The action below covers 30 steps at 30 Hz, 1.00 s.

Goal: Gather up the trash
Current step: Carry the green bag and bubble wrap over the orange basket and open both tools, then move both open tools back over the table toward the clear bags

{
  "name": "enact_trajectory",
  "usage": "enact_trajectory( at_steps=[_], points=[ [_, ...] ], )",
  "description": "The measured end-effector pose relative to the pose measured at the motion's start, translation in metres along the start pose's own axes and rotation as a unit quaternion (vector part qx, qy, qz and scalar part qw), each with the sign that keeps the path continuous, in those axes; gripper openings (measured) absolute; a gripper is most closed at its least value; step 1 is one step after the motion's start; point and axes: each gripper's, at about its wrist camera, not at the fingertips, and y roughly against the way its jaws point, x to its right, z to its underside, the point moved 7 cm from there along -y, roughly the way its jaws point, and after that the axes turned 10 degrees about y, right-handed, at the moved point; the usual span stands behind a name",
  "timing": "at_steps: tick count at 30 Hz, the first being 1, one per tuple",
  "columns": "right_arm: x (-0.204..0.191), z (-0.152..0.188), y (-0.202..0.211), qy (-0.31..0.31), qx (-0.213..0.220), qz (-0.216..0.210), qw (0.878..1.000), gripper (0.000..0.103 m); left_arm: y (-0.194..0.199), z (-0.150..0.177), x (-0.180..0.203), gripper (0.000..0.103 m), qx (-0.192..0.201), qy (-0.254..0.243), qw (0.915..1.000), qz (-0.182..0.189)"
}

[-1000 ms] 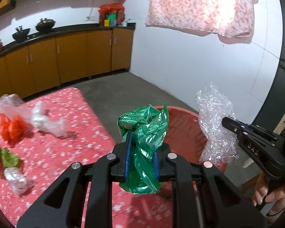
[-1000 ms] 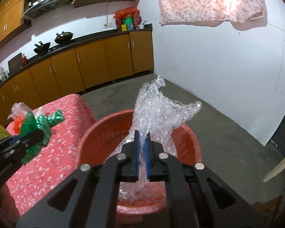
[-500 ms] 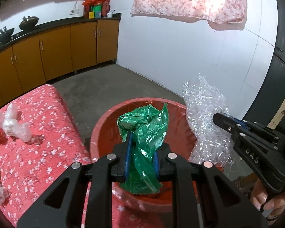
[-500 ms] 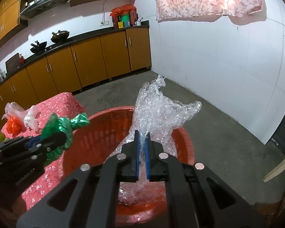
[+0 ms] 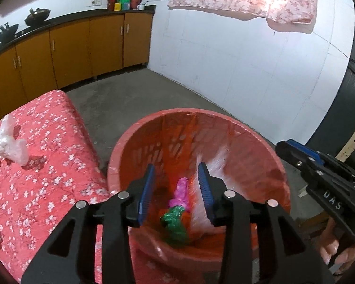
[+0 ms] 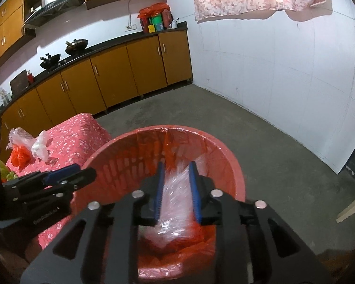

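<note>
A red slotted basket [image 5: 135,146] lined with a red bag stands on the floor beside the table; it also shows in the right wrist view [image 6: 227,156]. My left gripper [image 5: 176,184] is open and empty above the basket. A green bag [image 5: 175,222] and a pink scrap [image 5: 181,194] lie inside below it. My right gripper [image 6: 176,187] is open above the basket, and the clear bubble wrap [image 6: 175,203] drops, blurred, into it. The bubble wrap shows blurred in the left wrist view [image 5: 208,165].
The table with a red floral cloth [image 5: 47,165] sits left of the basket. On it lie a clear plastic wad [image 5: 8,142], an orange bag [image 6: 19,158] and more clear plastic [image 6: 19,137]. Wooden cabinets [image 6: 130,68] line the far wall. Concrete floor [image 6: 272,142] lies to the right.
Both grippers opened over the basket. The green bag fell from the left gripper into the basket, and the bubble wrap left the right gripper and is falling in.
</note>
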Motion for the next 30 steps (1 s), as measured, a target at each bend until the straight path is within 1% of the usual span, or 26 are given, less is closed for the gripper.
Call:
enact_trajectory(
  at_steps=[2, 4, 7, 9, 11, 12, 14, 15, 17, 20, 22, 24, 27, 30],
  points=[
    [-0.001, 0.000, 0.001, 0.000, 0.001, 0.002, 1.000, 0.027, 0.005, 0.001, -0.007, 0.041, 0.005, 0.005, 0.9999, -0.008],
    [-0.004, 0.001, 0.003, 0.002, 0.003, 0.004, 1.000, 0.032, 0.013, 0.002, -0.018, 0.046, 0.014, 0.011, 0.9996, -0.023],
    [-0.008, -0.001, 0.006, 0.009, 0.006, 0.002, 1.000, 0.034, 0.026, 0.003, -0.034, 0.047, 0.026, 0.021, 0.9985, -0.043],
    [-0.017, -0.002, 0.008, 0.017, 0.009, -0.001, 1.000, 0.034, 0.039, 0.005, -0.047, 0.048, 0.037, 0.024, 0.9972, -0.061],
    [-0.027, -0.004, 0.010, 0.025, 0.011, -0.006, 1.000, 0.035, 0.055, 0.008, -0.063, 0.049, 0.051, 0.023, 0.9946, -0.087],
    [-0.032, -0.005, 0.010, 0.029, 0.011, -0.008, 0.999, 0.035, 0.061, 0.007, -0.070, 0.052, 0.057, 0.023, 0.9933, -0.098],
    [-0.043, -0.006, 0.011, 0.034, 0.011, -0.016, 0.999, 0.036, 0.079, 0.009, -0.089, 0.057, 0.074, 0.031, 0.9891, -0.123],
    [-0.049, -0.007, 0.011, 0.037, 0.012, -0.020, 0.999, 0.037, 0.091, 0.010, -0.104, 0.060, 0.085, 0.039, 0.9857, -0.140],
    [-0.063, -0.009, 0.012, 0.044, 0.013, -0.029, 0.999, 0.038, 0.115, 0.014, -0.136, 0.061, 0.103, 0.053, 0.9765, -0.182],
    [-0.085, -0.012, 0.012, 0.055, 0.015, -0.042, 0.998, 0.040, 0.138, 0.020, -0.176, 0.067, 0.116, 0.072, 0.9628, -0.233],
    [-0.102, -0.014, 0.011, 0.062, 0.015, -0.054, 0.997, 0.041, 0.146, 0.027, -0.207, 0.068, 0.110, 0.094, 0.9540, -0.263],
    [-0.116, -0.014, 0.011, 0.068, 0.014, -0.064, 0.996, 0.041, 0.145, 0.033, -0.232, 0.068, 0.091, 0.117, 0.9488, -0.279],
    [-0.139, -0.015, 0.010, 0.079, 0.012, -0.077, 0.994, 0.041, 0.136, 0.044, -0.252, 0.068, 0.061, 0.139, 0.9480, -0.280],
    [-0.157, -0.015, 0.010, 0.090, 0.010, -0.086, 0.992, 0.041, 0.125, 0.051, -0.261, 0.068, 0.041, 0.147, 0.9480, -0.279]
  ],
)
